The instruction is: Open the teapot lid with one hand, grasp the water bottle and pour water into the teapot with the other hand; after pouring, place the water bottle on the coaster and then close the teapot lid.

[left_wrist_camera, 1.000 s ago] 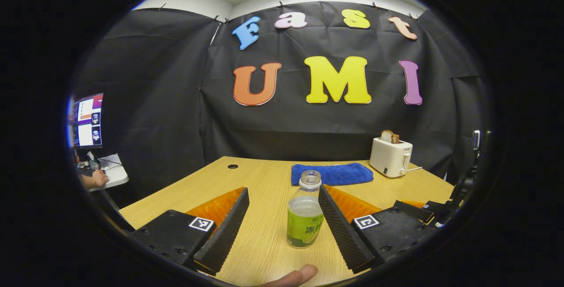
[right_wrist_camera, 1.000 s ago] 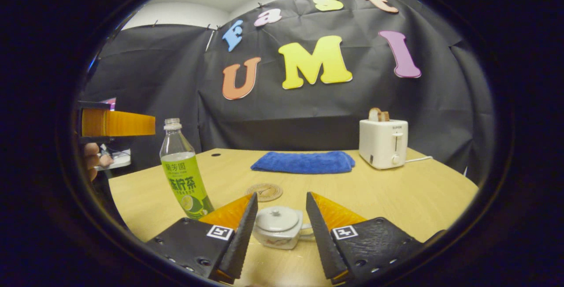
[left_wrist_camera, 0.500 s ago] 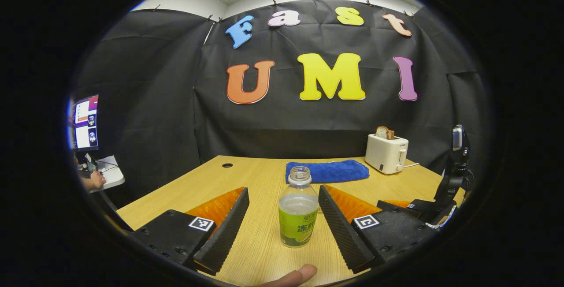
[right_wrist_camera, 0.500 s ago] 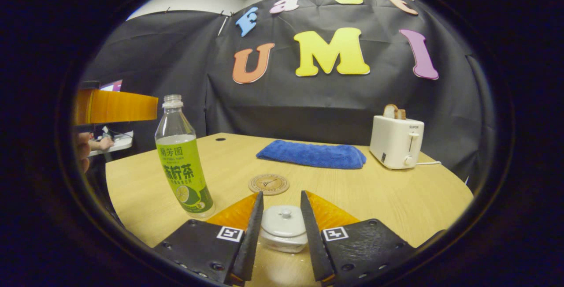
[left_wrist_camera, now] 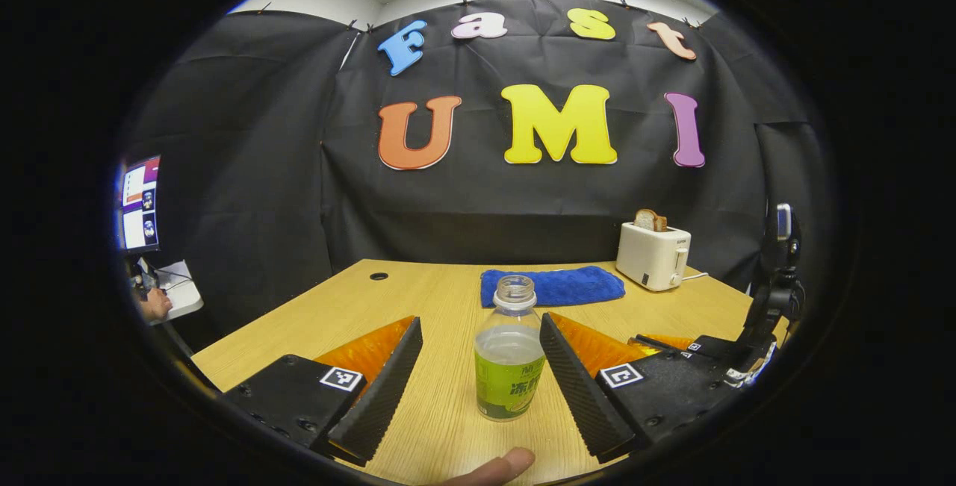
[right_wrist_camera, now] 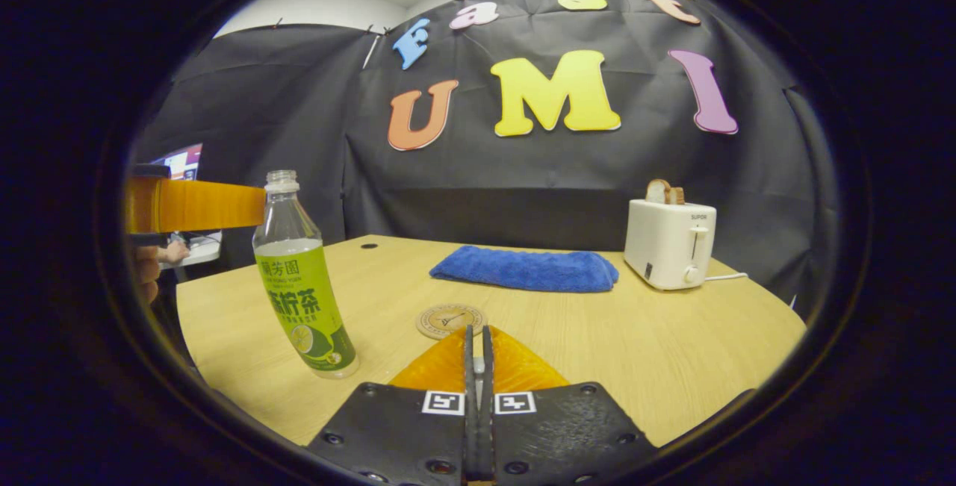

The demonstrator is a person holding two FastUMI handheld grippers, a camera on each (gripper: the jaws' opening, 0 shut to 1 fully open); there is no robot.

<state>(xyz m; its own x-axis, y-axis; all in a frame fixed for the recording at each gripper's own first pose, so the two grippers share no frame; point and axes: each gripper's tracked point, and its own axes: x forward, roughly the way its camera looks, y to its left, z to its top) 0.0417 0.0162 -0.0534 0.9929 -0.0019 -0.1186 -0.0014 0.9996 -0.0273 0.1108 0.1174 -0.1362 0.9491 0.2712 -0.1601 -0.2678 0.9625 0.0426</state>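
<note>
Right gripper (right_wrist_camera: pixel 477 366): fingers nearly together, contents hidden. Left gripper (left_wrist_camera: pixel 478 366): wide, straddling the upright water bottle (left_wrist_camera: pixel 509 366), not touching. Risk: a finger nudging the uncapped bottle, tipping it.

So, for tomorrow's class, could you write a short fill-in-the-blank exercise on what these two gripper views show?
1. The water bottle stands between the left gripper's ____ fingers.
2. The bottle has no ____ on its neck.
3. A slice of ____ sticks out of the toaster.
4. The coaster lies in front of the blue ____.

Missing words: open; cap; bread; towel
</note>
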